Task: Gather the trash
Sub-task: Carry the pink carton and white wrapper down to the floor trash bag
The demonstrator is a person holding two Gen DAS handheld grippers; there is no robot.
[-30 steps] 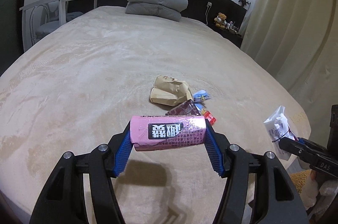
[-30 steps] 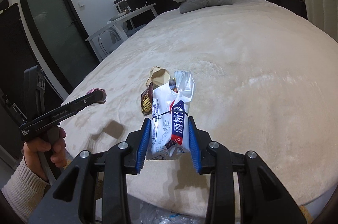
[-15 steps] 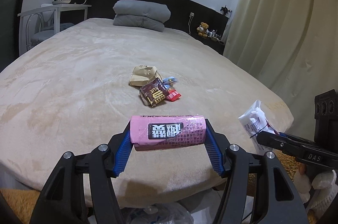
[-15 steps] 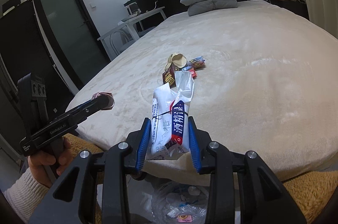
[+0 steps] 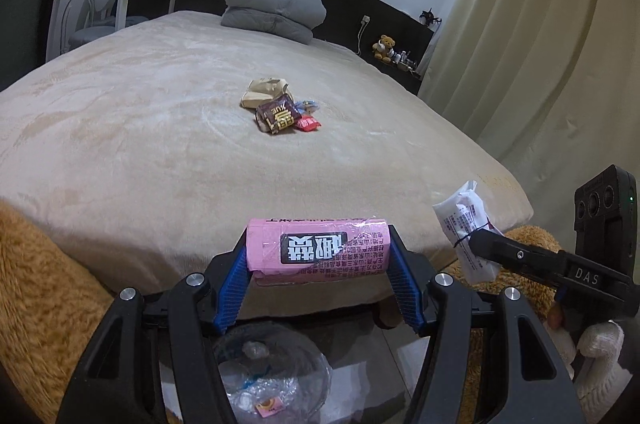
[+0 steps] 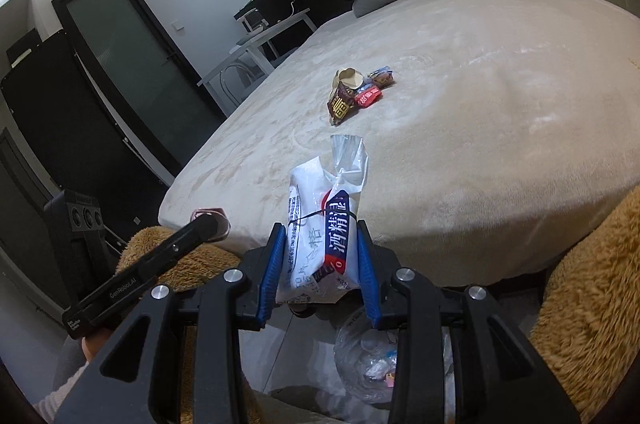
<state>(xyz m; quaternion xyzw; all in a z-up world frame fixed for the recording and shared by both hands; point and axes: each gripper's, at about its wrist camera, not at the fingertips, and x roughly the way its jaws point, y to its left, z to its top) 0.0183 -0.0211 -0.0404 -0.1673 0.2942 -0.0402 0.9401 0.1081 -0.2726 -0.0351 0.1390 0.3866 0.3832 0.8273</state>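
- My left gripper (image 5: 318, 266) is clamped on a pink roll (image 5: 318, 250), held crosswise btwn the blue pads (image 5: 231, 286), printed label facing the cam.
- My right gripper (image 6: 322, 278) is clamped on a white packet (image 6: 320, 244) w/ red-blue print and a thin black band round it; its clear top sticks up past the pads.
- Both grippers hang off the foot of the bed (image 5: 160, 144), above the floor, not over the blanket.
- Below them: a clear trash bag (image 6: 372, 364) w/ bits of rubbish inside, also seen under the left gripper.
- More trash sits mid-bed, well apart from both grippers: a brown paper bag (image 5: 264, 92), a dark snack wrapper (image 5: 278, 116) touching it, a small red wrapper (image 5: 307, 123) just beside; a bluish scrap behind, too small to tell.
- Grey pillow (image 5: 274, 10) at the head end.
- Brown plush (image 6: 592, 296) on either side of the bag.
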